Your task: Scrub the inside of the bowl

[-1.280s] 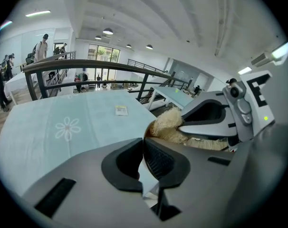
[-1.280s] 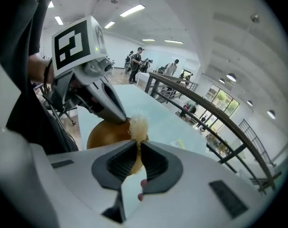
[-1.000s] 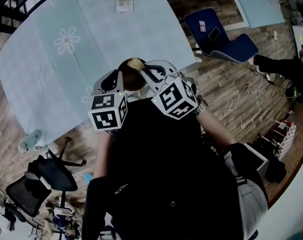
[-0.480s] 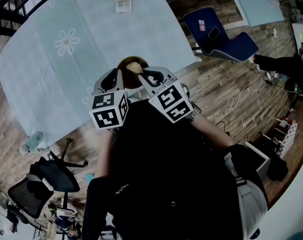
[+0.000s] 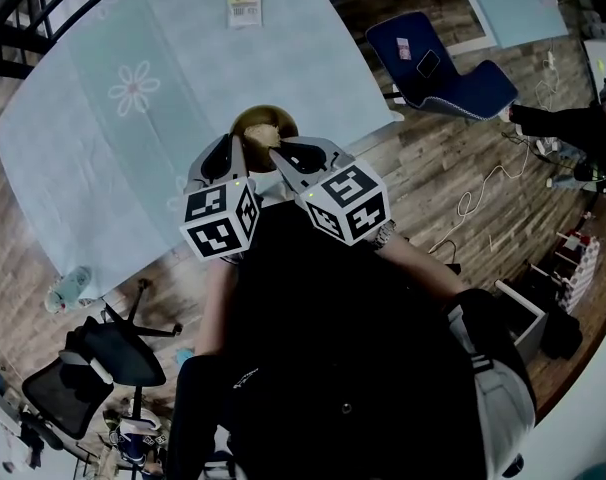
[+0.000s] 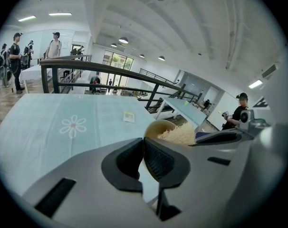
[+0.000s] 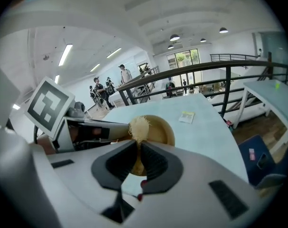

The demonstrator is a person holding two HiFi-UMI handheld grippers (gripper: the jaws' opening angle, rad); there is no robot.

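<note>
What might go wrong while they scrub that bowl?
The left claw pinches only the thin rim of the bowl, so hard scrubbing may twist it loose. The bowl sits near the table edge and might slide off. The right claw grips just a tuft of the scrubber, which may pull free.
</note>
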